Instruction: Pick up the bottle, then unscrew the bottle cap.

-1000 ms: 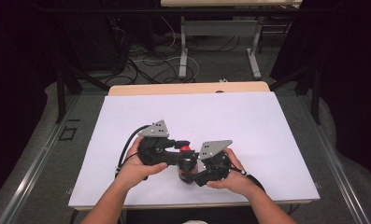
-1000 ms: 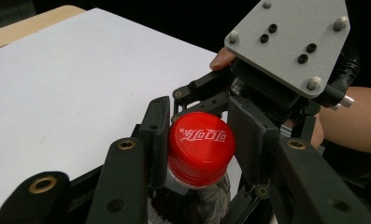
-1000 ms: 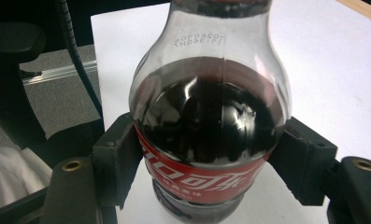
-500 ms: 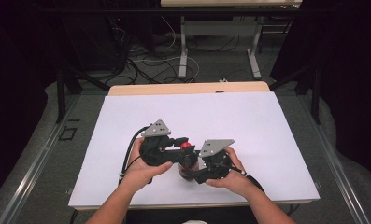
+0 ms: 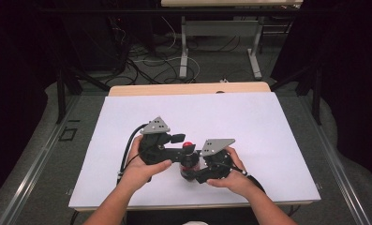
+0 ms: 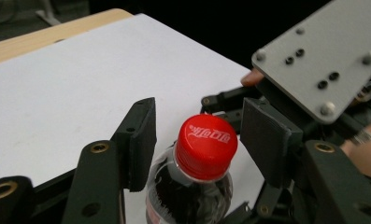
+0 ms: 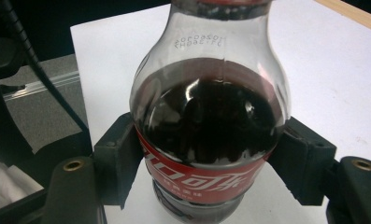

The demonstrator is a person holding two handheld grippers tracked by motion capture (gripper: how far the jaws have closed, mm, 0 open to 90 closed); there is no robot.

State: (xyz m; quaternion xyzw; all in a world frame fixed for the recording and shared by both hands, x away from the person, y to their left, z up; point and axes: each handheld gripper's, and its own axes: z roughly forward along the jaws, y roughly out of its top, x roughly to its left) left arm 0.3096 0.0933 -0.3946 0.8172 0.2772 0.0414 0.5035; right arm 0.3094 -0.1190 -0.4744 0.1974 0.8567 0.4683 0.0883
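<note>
Basically cap-twisting time: cola bottle (image 7: 210, 135) standing on the white bench (image 5: 277, 126), clamped round the label by the right gripper (image 7: 206, 163). Left gripper (image 6: 197, 135) spread apart around the red cap (image 6: 205, 145), not touching. Best to centre first, then squeeze and twist.

A lab recording bay.
We see loose cables (image 5: 141, 61) on grey carpet, dark curtains (image 5: 347, 70), and a white-topped table (image 5: 268, 122).
</note>
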